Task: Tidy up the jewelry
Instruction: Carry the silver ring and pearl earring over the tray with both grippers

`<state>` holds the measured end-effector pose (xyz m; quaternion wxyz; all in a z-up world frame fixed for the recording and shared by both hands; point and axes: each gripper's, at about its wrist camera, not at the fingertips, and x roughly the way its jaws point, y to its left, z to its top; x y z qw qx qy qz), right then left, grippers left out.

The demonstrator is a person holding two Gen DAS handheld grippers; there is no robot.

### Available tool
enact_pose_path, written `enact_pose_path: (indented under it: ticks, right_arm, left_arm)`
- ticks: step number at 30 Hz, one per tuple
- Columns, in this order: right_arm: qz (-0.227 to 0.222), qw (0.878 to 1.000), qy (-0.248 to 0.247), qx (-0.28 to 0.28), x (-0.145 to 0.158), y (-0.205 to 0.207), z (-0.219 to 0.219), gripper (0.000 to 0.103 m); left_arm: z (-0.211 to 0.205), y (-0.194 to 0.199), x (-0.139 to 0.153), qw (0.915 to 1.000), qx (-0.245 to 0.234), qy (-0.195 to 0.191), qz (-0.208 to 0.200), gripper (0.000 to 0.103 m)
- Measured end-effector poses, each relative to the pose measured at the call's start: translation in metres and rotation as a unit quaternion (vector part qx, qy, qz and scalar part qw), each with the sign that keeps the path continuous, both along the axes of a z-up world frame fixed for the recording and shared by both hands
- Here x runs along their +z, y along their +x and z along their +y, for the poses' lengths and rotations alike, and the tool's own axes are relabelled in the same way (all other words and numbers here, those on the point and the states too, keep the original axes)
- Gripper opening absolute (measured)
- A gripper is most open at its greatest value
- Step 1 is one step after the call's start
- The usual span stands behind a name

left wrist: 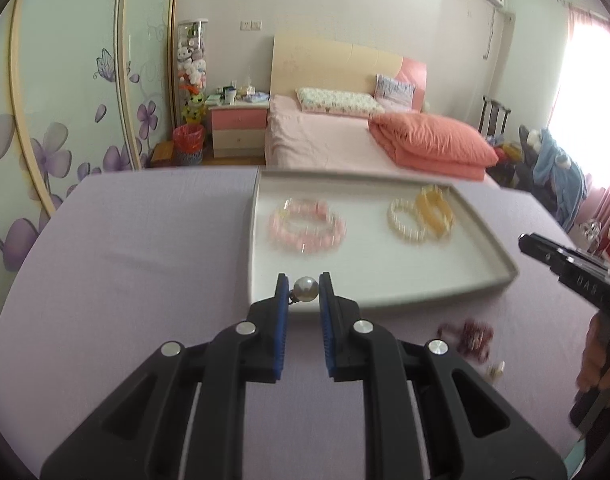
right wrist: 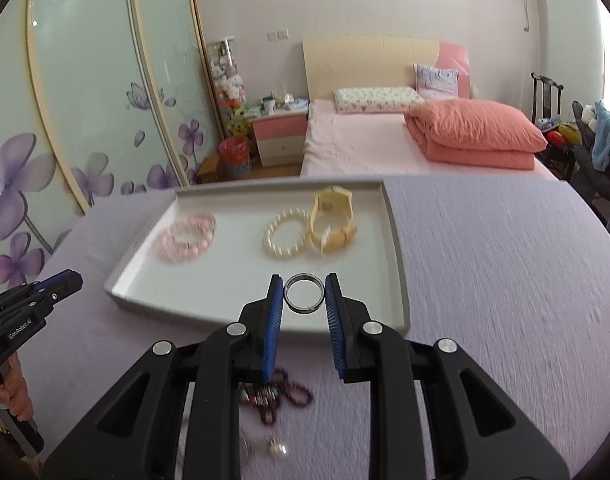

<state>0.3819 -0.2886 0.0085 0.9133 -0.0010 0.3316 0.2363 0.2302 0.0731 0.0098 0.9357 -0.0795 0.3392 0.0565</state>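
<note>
My left gripper (left wrist: 304,289) is shut on a pearl earring (left wrist: 306,289), held above the near edge of the white tray (left wrist: 501,258). My right gripper (right wrist: 304,294) is shut on a silver ring (right wrist: 304,294) over the tray's (right wrist: 399,240) near rim. In the tray lie a pink bead bracelet (right wrist: 187,237), a white pearl bracelet (right wrist: 285,235) and a cream watch (right wrist: 332,220). A dark red bead bracelet (right wrist: 281,394) and a second pearl earring (right wrist: 278,449) lie on the lilac cloth under my right gripper. The dark red bracelet (left wrist: 467,338) also shows right of my left gripper.
The table carries a lilac cloth (right wrist: 505,280). The other gripper's black body (left wrist: 577,276) and a hand (left wrist: 597,372) sit at the right edge of the left wrist view. Behind the table stand a pink bed (right wrist: 385,140) and a wardrobe with flower doors (left wrist: 65,120).
</note>
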Motion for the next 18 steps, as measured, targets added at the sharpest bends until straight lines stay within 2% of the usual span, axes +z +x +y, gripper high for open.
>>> enact_pose_path:
  ticks: [5, 8, 13, 18]
  right_arm:
    - [-0.007, 1.0, 0.008, 0.006, -0.001, 0.027, 0.021, 0.022]
    - [0.004, 1.0, 0.007, 0.01, -0.01, 0.045, 0.034, 0.022]
    - [0.023, 1.0, -0.005, 0.017, -0.03, 0.061, 0.047, 0.022]
    - [0.028, 0.999, -0.016, 0.021, -0.041, 0.07, 0.053, 0.022]
  left_arm:
    - [0.0, 0.04, 0.011, 0.9999, -0.002, -0.008, -0.014, 0.015]
    - [-0.001, 0.066, 0.01, 0.9997, -0.006, -0.019, -0.013, 0.015]
    - [-0.006, 0.105, -0.001, 0.9995, -0.015, -0.028, -0.003, 0.015]
    - [-0.012, 0.128, -0.015, 0.9992, -0.025, -0.03, 0.009, 0.015]
